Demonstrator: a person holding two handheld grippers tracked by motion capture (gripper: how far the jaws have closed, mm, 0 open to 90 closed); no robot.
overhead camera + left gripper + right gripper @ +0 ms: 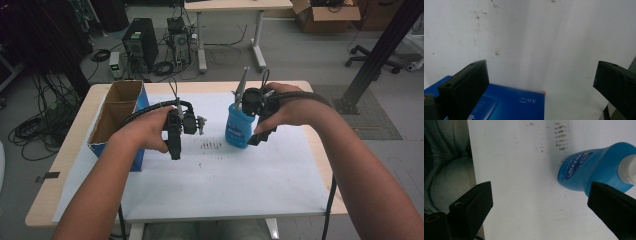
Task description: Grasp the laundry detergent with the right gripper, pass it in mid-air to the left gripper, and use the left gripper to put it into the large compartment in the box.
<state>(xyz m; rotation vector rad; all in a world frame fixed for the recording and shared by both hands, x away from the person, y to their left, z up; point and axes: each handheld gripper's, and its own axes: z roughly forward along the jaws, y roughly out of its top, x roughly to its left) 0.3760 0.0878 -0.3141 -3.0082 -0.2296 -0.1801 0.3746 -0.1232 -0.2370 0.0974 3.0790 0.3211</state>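
A blue plastic bottle [238, 128] with a white cap stands upright on the white table cover [225, 185], right of centre. My right gripper [254, 142] hangs just to its right, jaws pointing down and open. In the right gripper view the bottle [591, 170] lies beside the right-hand jaw, not between the two, and my right gripper [541, 188] holds nothing. My left gripper [175, 154] hovers left of centre, also pointing down. Seen in the left gripper view, my left gripper [541, 66] stands wide open over the bare cover.
An open box [118, 116], blue outside and brown inside, stands at the table's left edge; its blue side [510, 103] lies below the left jaws. Brown smudges [212, 145] mark the cover between the grippers. Past the table, a computer tower [140, 43], cables and a desk stand on the floor.
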